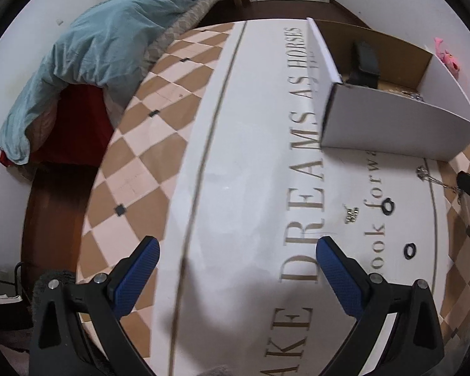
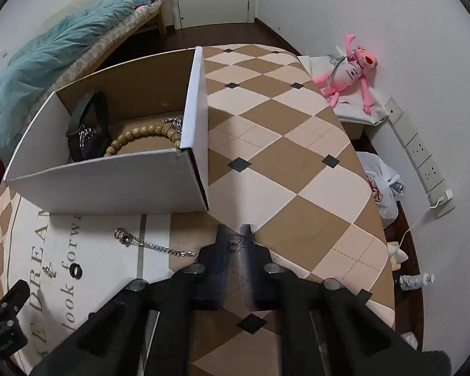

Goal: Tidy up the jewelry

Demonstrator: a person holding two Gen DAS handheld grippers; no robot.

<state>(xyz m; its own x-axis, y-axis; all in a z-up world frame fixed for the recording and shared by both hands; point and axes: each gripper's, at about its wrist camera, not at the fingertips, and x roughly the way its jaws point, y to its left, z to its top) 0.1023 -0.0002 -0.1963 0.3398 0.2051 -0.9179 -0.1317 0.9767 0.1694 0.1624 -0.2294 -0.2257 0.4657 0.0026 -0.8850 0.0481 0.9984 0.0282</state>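
Observation:
A white cardboard box [image 2: 109, 181] stands on the table and holds a black watch [image 2: 87, 125], a wooden bead bracelet [image 2: 141, 136] and a silver chain [image 2: 172, 121]. A silver chain necklace [image 2: 153, 246] lies in front of the box. My right gripper [image 2: 235, 238] is shut on its right end. My left gripper [image 1: 236, 247] is open and empty above the white mat. To its right lie a small silver earring [image 1: 351, 214] and two black rings [image 1: 388, 206] [image 1: 409, 250]. The box [image 1: 391, 128] and chain [image 1: 435, 180] also show in the left wrist view.
The table carries a brown and cream checked cloth [image 2: 297, 163] with a lettered white centre [image 1: 250, 156]. A bed with a teal blanket [image 1: 94, 53] stands at the left. A pink plush toy [image 2: 351, 69], a plastic bag [image 2: 382, 188] and wall sockets [image 2: 423, 163] are at the right.

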